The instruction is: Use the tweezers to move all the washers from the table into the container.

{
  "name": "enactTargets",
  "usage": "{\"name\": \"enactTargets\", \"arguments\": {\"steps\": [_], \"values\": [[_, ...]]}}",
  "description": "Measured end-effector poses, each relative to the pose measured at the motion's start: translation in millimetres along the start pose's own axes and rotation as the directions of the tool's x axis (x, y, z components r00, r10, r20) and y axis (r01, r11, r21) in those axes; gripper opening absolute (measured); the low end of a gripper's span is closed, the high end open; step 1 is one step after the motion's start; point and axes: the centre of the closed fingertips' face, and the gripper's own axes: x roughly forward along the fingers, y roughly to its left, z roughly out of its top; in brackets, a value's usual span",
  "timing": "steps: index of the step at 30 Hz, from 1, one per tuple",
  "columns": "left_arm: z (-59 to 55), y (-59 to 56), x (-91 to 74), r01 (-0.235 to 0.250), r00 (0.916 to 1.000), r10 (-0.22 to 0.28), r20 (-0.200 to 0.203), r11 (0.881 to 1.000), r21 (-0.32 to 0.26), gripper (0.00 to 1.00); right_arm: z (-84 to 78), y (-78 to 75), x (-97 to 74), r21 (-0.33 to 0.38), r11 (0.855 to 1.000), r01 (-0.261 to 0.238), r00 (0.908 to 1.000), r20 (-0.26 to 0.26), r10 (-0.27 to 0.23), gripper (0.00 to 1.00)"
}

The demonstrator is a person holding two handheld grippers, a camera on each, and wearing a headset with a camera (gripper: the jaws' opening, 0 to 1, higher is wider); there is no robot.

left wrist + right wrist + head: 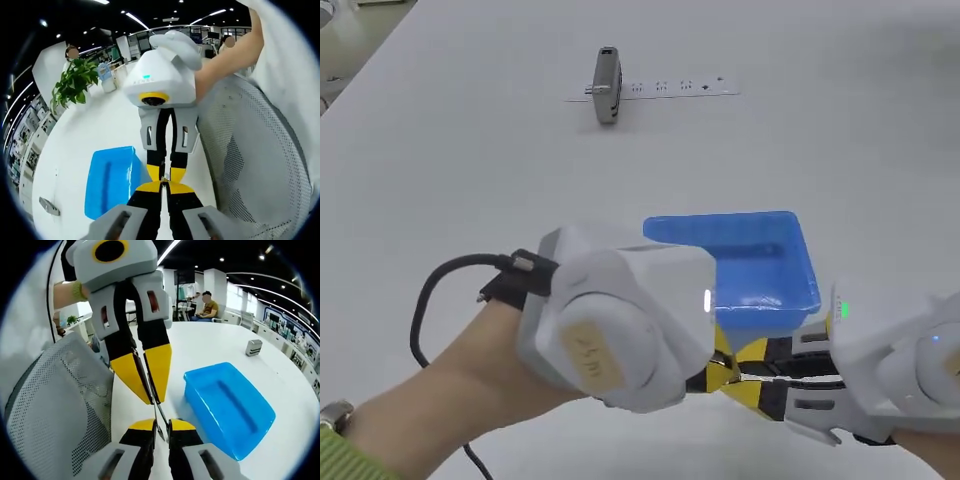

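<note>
The thin metal tweezers [157, 414] run between the two grippers, which meet tip to tip just in front of the blue container [720, 230]. My left gripper [725, 368] comes in from the left and my right gripper [752, 378] from the right. In the right gripper view, the right gripper [161, 426] has its yellow tips closed on the tweezers' lower end. The left gripper [154, 401] pinches them from above. In the left gripper view, the left gripper [163, 186] touches the right gripper [165, 174] nose to nose. The container [230, 410] looks empty.
A white power strip [665, 88] with a grey adapter [607, 85] lies at the far side of the white table. A grey mesh chair [55, 405] stands at the table's near edge. A potted plant [75, 82] and seated people show in the room behind.
</note>
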Motion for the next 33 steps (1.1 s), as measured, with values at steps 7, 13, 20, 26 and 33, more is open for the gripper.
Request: {"name": "enactTargets", "arguments": {"steps": [7, 13, 20, 26, 33], "values": [[0.3, 0.8, 0.5, 0.006, 0.9999, -0.005, -0.014, 1.0, 0.019, 0.0, -0.4, -1.9, 0.2, 0.001, 1.0, 0.005, 1.0, 0.008, -0.005, 0.06], [1.2, 0.9, 0.4, 0.005, 0.9996, -0.004, -0.028, 0.999, 0.041, 0.0, 0.1, -2.6, 0.0, -0.008, 1.0, 0.013, 0.9999, 0.005, -0.013, 0.06], [1.1, 4.0, 2.5, 0.005, 0.9999, -0.005, -0.009, 1.0, 0.02, 0.0, -2.1, -4.6, 0.4, 0.012, 1.0, 0.021, 0.9997, 0.015, -0.021, 0.06], [4.1, 10.7, 5.5, 0.027, 0.9996, -0.027, -0.009, 0.999, -0.041, 0.0, -1.4, -7.1, 0.1, 0.021, 1.0, 0.021, 0.9998, -0.008, -0.02, 0.05], [16.8, 10.3, 13.7, 0.097, 0.9926, -0.072, 0.098, 0.955, -0.28, 0.15, -4.3, -10.5, -0.7, 0.073, 0.997, 0.003, 0.9993, -0.037, 0.0, 0.03]]}}
